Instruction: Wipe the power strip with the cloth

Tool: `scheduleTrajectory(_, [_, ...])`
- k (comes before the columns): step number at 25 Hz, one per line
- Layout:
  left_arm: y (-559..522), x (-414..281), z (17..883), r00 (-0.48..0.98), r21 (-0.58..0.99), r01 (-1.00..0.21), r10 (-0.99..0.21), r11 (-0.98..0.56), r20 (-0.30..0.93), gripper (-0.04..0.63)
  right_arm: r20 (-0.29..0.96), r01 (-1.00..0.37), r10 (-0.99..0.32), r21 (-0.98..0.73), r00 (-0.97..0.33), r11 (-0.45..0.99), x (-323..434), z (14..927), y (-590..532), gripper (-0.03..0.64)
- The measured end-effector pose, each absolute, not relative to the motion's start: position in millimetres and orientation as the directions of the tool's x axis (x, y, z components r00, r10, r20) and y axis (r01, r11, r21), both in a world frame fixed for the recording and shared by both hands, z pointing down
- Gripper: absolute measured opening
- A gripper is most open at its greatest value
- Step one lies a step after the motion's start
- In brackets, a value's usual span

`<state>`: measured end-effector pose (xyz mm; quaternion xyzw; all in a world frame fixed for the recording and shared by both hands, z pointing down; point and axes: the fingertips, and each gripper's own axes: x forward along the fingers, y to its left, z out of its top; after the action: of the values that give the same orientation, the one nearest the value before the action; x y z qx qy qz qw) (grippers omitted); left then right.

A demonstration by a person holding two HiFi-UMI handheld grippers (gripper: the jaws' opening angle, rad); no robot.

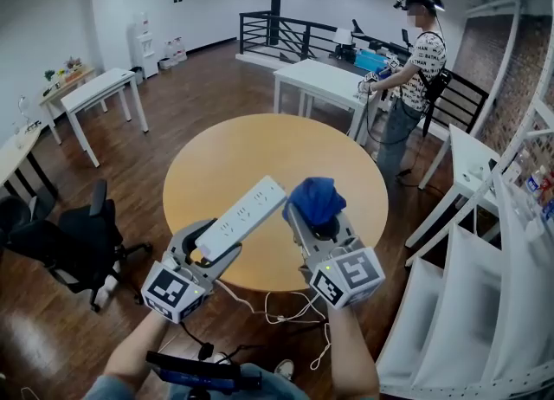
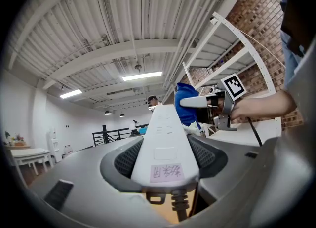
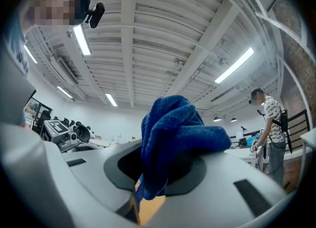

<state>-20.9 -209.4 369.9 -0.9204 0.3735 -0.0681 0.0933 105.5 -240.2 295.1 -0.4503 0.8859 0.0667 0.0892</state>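
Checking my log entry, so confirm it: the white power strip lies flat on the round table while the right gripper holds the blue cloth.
Not quite. The power strip does not lie on the round table: the left gripper is shut on it and holds it up, tilted, as the left gripper view shows. The rest stands: the right gripper holds the blue cloth.

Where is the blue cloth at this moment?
In the head view, the cloth is in the right gripper, above the round table, just right of the far end of the power strip that the left gripper holds.
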Motion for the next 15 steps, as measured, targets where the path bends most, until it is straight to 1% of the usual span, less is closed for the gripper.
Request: scheduleTrajectory(15, [-206.0,-17.4,374.2,0.722,-0.256,-0.654,-0.688,-0.712,0.069,0.278,-0.204,-0.817,-0.795,0.059,-0.572,0.573,116.0,282.0,-256.9,0.087])
